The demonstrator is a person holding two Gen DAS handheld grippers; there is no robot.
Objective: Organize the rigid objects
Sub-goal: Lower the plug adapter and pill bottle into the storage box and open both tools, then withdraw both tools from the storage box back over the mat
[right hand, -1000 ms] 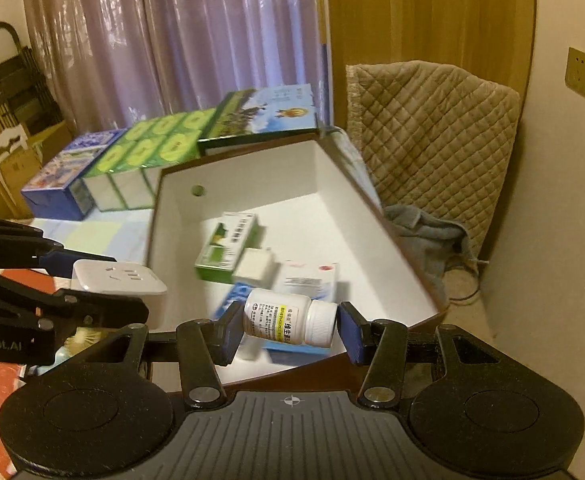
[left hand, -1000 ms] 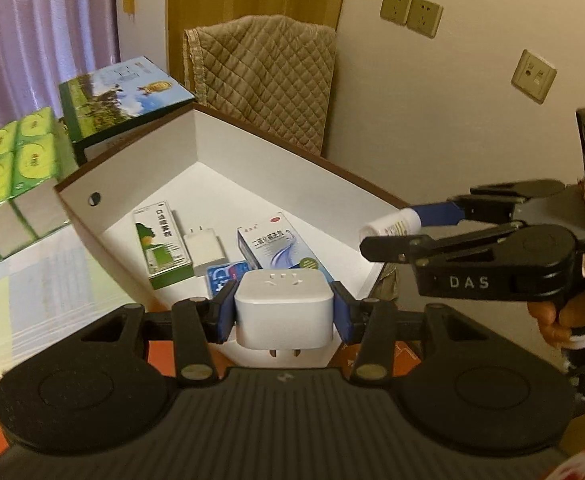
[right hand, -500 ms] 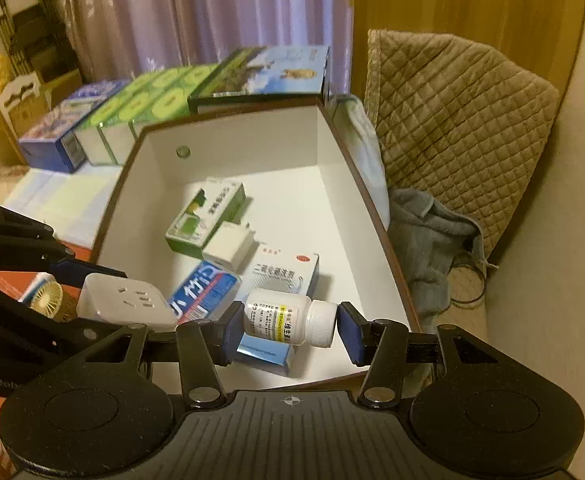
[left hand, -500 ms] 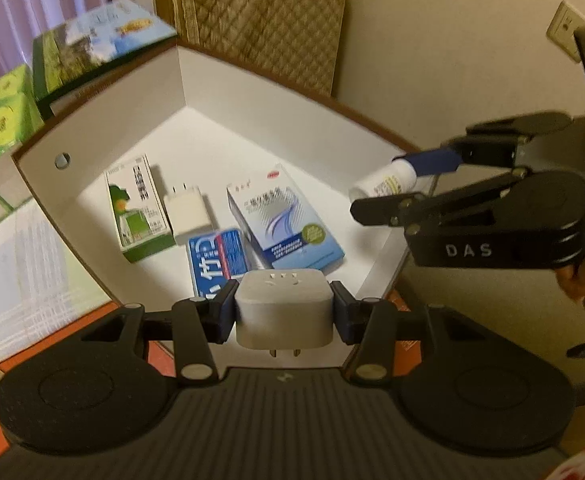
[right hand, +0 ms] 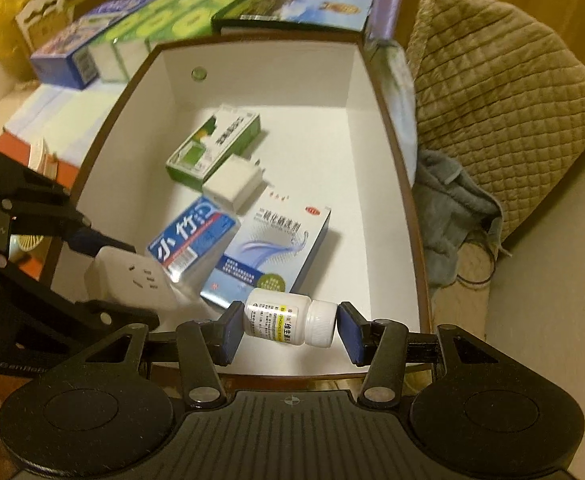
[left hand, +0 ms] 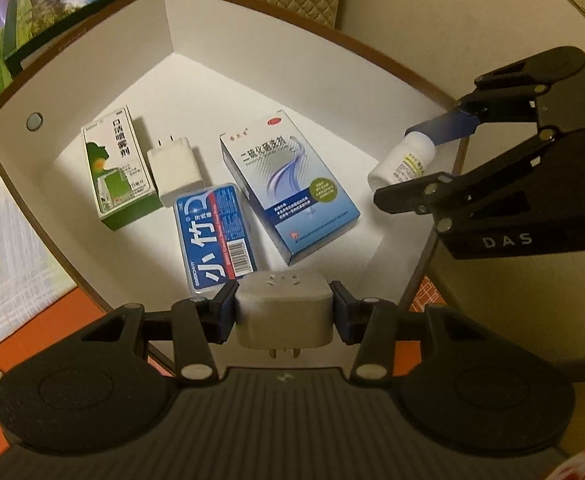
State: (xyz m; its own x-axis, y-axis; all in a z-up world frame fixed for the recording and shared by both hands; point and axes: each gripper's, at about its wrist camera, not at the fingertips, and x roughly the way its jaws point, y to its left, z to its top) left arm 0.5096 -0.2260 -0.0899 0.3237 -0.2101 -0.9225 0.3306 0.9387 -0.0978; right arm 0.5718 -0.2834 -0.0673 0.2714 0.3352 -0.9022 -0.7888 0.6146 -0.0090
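From the left wrist, the left gripper (left hand: 284, 312) is clamping a white plug adapter (left hand: 283, 304) between its pads, hanging over the near edge of the white box (left hand: 228, 40). Across to the right, the right gripper (left hand: 416, 160) is pinching a small white pill bottle (left hand: 402, 162) above the box's right side.

Four things are already lying on the box floor — one green carton (left hand: 118, 172), one white charger (left hand: 174, 168), one blue floss case (left hand: 216, 236) and one blue-white medicine box (left hand: 288, 186).

From the right wrist, the right gripper (right hand: 288, 326) is gripping that bottle (right hand: 288, 320) end to end, just inside the near wall (right hand: 396, 152); the left gripper (right hand: 104, 272) is carrying the adapter (right hand: 130, 276) at the left rim.

By my reckoning four are stowed and two are waiting to be set down — nearly there.
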